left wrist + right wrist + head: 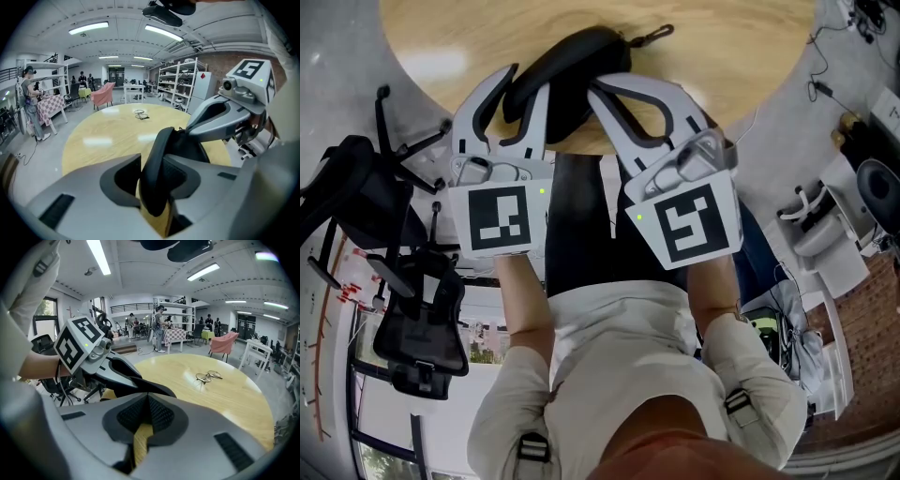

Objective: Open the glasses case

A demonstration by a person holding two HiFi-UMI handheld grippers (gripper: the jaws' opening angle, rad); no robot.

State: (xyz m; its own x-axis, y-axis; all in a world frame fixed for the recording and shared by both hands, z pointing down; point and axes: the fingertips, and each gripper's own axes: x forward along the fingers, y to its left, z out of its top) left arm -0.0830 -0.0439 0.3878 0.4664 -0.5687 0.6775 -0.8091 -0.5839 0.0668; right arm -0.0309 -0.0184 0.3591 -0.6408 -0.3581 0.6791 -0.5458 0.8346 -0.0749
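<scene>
A black glasses case point(572, 66) lies near the front edge of the round wooden table point(722, 56). My left gripper point(528, 81) straddles the case's left end. In the left gripper view its pads press on a curved black edge of the case point(157, 173), so it is shut on it. My right gripper point(606, 86) sits against the case's right side with its pads point(149, 404) meeting and nothing between them. From the right gripper view the case point(136, 383) shows just beyond the jaws, at their left. A pair of glasses point(208, 377) lies farther out on the table.
A black office chair point(412, 309) stands on the floor to the left, below the table edge. Cables and white equipment point(825, 225) lie at the right. Shelving point(180, 84), a pink armchair point(103, 96) and people stand far across the room.
</scene>
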